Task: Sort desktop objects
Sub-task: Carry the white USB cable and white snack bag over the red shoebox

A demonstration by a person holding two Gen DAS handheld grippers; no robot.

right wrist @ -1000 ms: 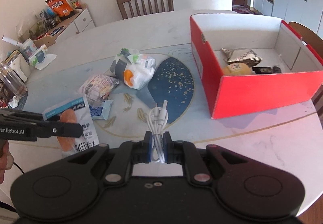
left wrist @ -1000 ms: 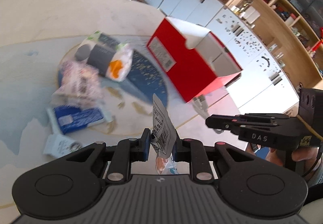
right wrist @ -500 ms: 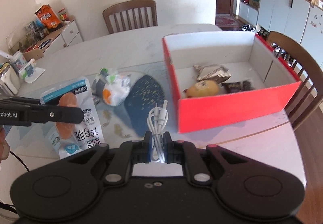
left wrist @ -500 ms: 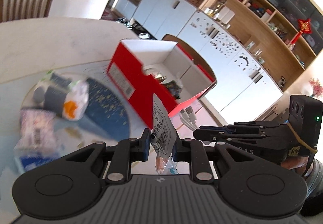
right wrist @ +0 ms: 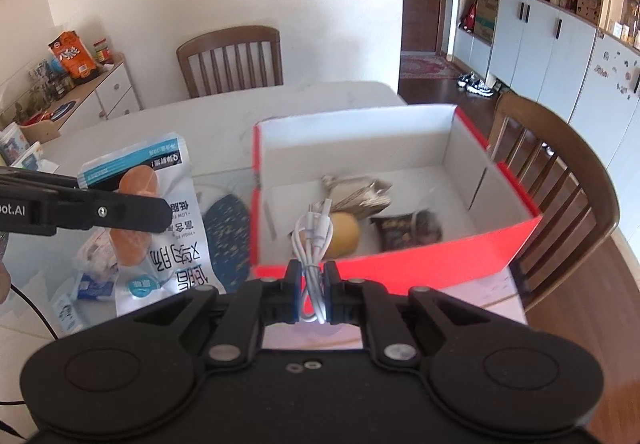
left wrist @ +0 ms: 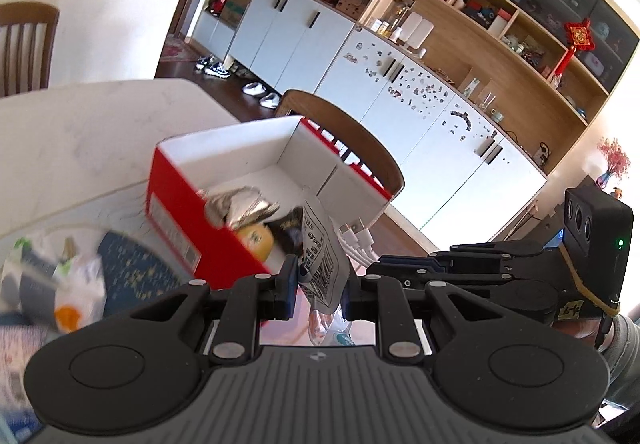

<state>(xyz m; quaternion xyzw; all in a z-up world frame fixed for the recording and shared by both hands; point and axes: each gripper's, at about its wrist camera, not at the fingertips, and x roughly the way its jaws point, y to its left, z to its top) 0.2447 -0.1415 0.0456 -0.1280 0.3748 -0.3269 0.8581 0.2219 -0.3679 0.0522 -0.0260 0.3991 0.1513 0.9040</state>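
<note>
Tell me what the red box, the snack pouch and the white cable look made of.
Red box: likely cardboard, matte white inside, with folded flaps. Snack pouch in the left tongs: glossy printed plastic film with a clear window, hanging limp. White cable in the right tongs: smooth plastic-looking sheath, coiled in soft loops.

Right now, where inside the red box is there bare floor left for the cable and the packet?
In the red box, the floor is bare along the far wall and in the right end. The near middle is crowded: foil wrapper, yellow round item and dark packet lie together. The white cable hangs over the near wall.
</note>
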